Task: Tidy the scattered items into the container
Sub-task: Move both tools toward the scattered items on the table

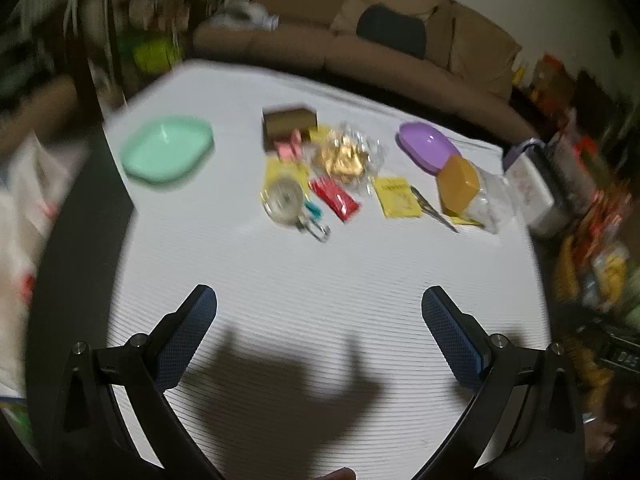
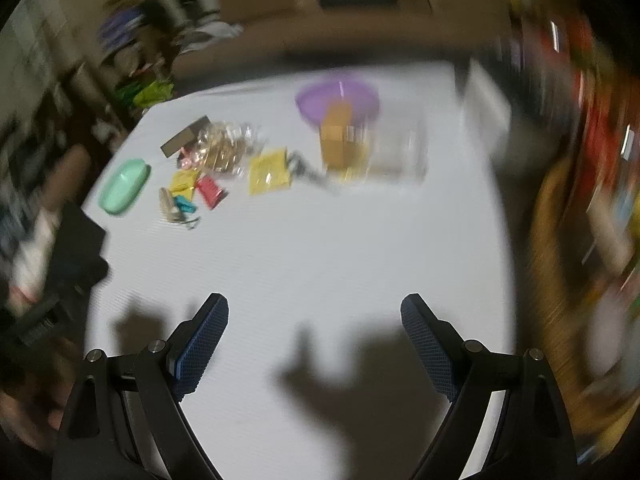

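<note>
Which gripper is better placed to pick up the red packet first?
Probably left. The red packet lies almost straight ahead of the open left gripper; from the open right gripper it sits far off to the left.

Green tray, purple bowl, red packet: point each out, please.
Green tray (image 1: pixel 168 152), left wrist view, middle of its basin.
Purple bowl (image 1: pixel 426 145), left wrist view, inner floor.
Red packet (image 1: pixel 335 200), left wrist view, centre of wrapper.
</note>
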`<state>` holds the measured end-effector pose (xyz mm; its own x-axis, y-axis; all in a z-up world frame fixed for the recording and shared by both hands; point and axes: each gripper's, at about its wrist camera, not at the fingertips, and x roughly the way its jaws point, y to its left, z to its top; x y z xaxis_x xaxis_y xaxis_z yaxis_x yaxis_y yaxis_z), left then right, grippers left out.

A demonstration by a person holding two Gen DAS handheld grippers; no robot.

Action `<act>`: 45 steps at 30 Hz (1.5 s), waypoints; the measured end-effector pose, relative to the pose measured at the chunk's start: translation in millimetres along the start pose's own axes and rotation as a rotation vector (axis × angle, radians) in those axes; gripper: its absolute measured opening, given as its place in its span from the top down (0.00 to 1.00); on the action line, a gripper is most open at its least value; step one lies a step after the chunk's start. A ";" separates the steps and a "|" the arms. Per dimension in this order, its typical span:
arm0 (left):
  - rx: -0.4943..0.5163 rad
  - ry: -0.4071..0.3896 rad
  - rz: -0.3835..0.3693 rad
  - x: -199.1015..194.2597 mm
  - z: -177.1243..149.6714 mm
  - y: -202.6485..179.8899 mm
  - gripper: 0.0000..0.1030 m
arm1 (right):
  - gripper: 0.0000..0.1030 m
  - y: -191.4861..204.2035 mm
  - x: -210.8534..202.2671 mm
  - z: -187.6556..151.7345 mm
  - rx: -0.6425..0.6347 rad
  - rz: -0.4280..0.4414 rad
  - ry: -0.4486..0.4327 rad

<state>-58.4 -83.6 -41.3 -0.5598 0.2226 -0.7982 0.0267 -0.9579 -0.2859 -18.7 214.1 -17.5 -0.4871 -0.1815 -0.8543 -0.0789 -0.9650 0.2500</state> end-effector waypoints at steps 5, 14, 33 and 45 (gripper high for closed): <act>-0.204 0.013 -0.053 14.4 6.8 26.3 0.02 | 0.12 -20.5 19.1 -5.1 0.108 0.102 -0.041; -0.095 -0.029 0.188 32.5 25.8 1.9 0.02 | 0.12 -19.1 17.7 7.1 -0.064 0.074 -0.106; -0.201 0.035 0.280 69.4 26.9 36.0 0.03 | 0.12 -41.4 40.2 -1.2 -0.121 0.087 -0.098; -0.180 0.051 0.277 74.9 33.9 35.1 0.03 | 0.12 -40.0 37.6 -0.5 -0.103 0.101 -0.117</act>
<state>-127.5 -106.7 -93.1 -0.4691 -0.0287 -0.8827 0.3203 -0.9370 -0.1397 -33.4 245.7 -59.9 -0.5867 -0.2614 -0.7665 0.0624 -0.9582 0.2791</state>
